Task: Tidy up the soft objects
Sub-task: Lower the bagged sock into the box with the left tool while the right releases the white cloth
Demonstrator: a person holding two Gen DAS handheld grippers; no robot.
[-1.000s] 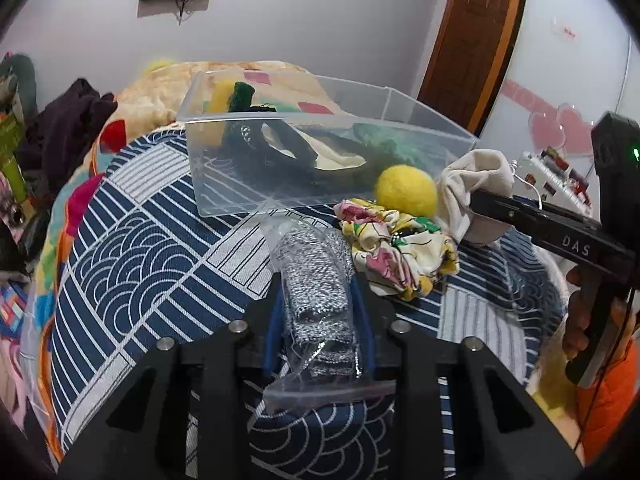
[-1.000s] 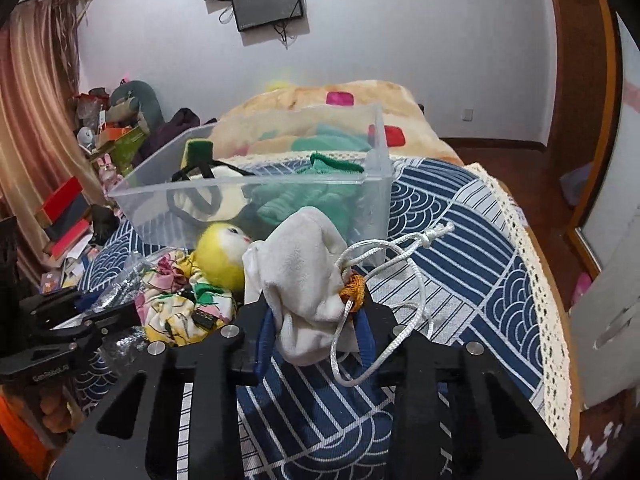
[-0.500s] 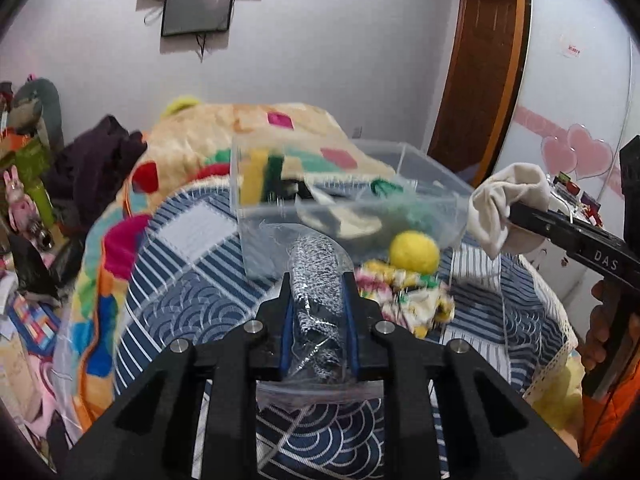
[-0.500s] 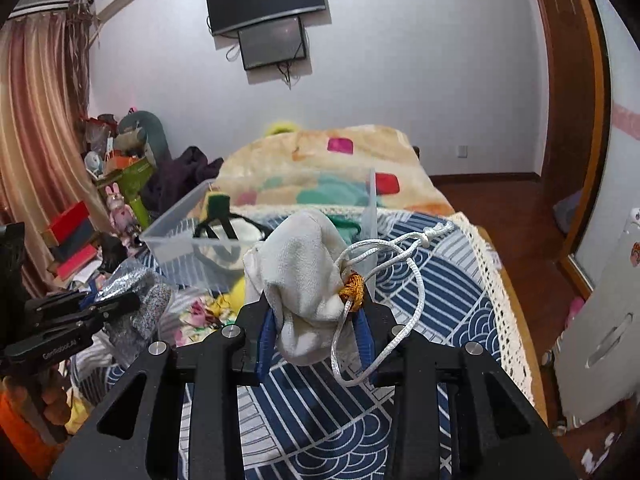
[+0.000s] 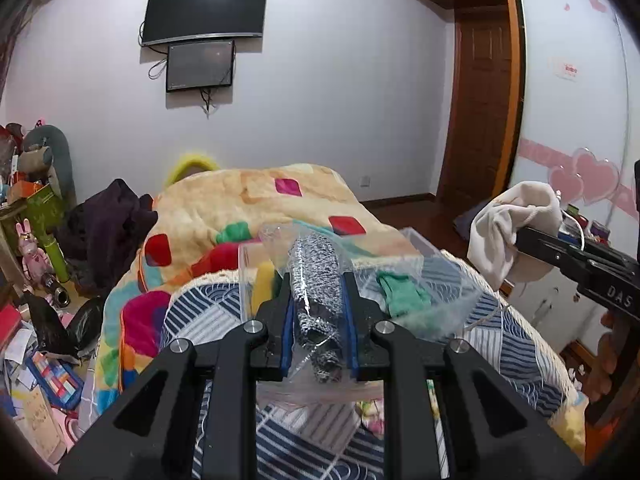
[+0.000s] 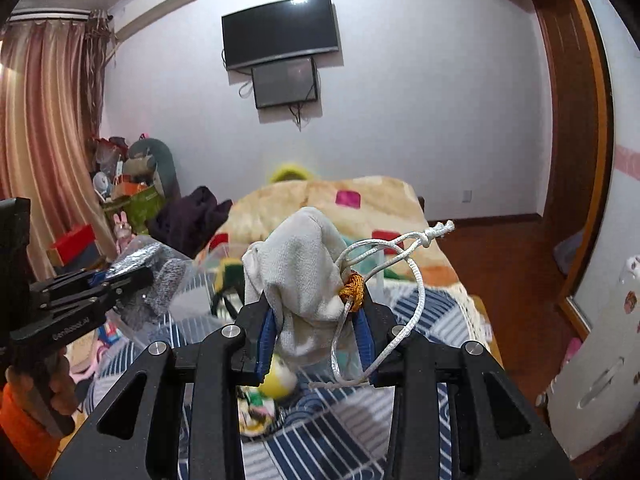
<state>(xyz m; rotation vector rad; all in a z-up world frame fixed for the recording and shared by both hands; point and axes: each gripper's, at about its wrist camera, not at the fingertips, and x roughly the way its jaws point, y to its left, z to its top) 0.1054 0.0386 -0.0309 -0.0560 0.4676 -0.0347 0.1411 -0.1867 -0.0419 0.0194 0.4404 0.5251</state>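
My left gripper (image 5: 316, 284) is shut on a clear plastic bag holding speckled grey knit fabric (image 5: 318, 280), held up above the bed. It also shows in the right wrist view (image 6: 132, 276). My right gripper (image 6: 314, 300) is shut on a cream drawstring pouch (image 6: 304, 264) with a white cord (image 6: 400, 276); the pouch also shows in the left wrist view (image 5: 508, 232). The clear storage bin (image 5: 416, 240) with green and yellow items lies below and behind both grippers. A yellow ball and a floral cloth (image 6: 260, 404) lie on the bed.
The bed has a navy patterned cover (image 5: 200, 316) and a colourful blanket (image 5: 248, 200) behind. Clutter and boxes (image 5: 36, 240) stand at the left. A wooden door (image 5: 480, 100) is at the back right. Screens hang on the wall (image 5: 204, 12).
Both grippers have risen well above the bed with their loads, and the views have tilted up. The bin and the yellow ball have dropped low in both views.
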